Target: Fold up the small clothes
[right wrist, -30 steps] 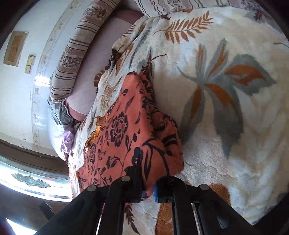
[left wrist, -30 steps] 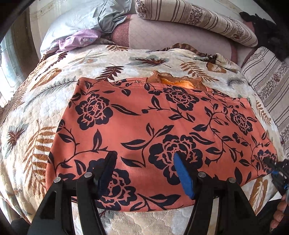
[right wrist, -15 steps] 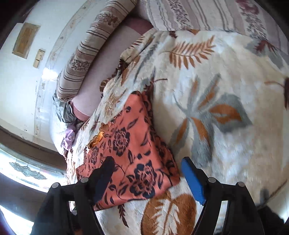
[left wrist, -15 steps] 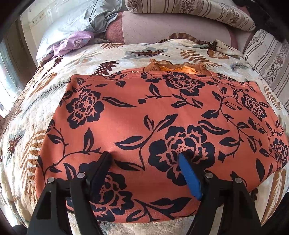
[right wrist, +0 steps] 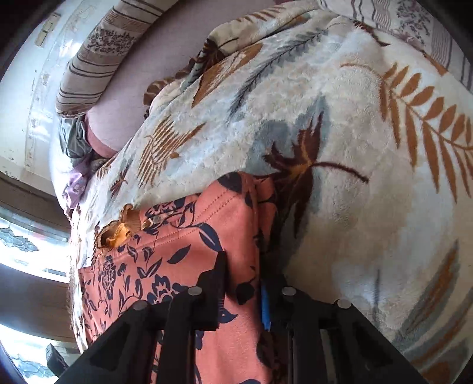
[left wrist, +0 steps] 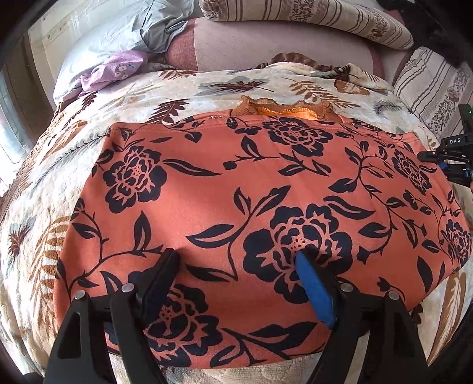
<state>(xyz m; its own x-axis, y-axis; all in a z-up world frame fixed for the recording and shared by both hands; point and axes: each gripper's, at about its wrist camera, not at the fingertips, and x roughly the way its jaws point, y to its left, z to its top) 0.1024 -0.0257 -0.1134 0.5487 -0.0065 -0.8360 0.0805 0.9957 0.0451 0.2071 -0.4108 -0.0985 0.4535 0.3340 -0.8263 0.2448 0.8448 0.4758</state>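
An orange garment with a black flower print [left wrist: 236, 189] lies flat on a leaf-patterned blanket [left wrist: 207, 91]; an orange frilled edge [left wrist: 283, 107] shows at its far side. My left gripper [left wrist: 236, 260] is open, its fingers resting on the garment's near part with nothing between them. My right gripper [right wrist: 242, 271] straddles the garment's right edge [right wrist: 236, 224], its jaws narrowed on that edge; it also shows at the right of the left wrist view [left wrist: 452, 153].
Striped pillows [left wrist: 310, 17] and a pink cushion [left wrist: 266, 47] line the far side. Grey and lilac clothes [left wrist: 118, 68] lie at the far left. A window [right wrist: 26, 245] is beyond the bed.
My right gripper let go of the near right corner, opened, moved up the garment's right edge and has narrowed on it. My left gripper stayed open and moved slightly forward over the garment.
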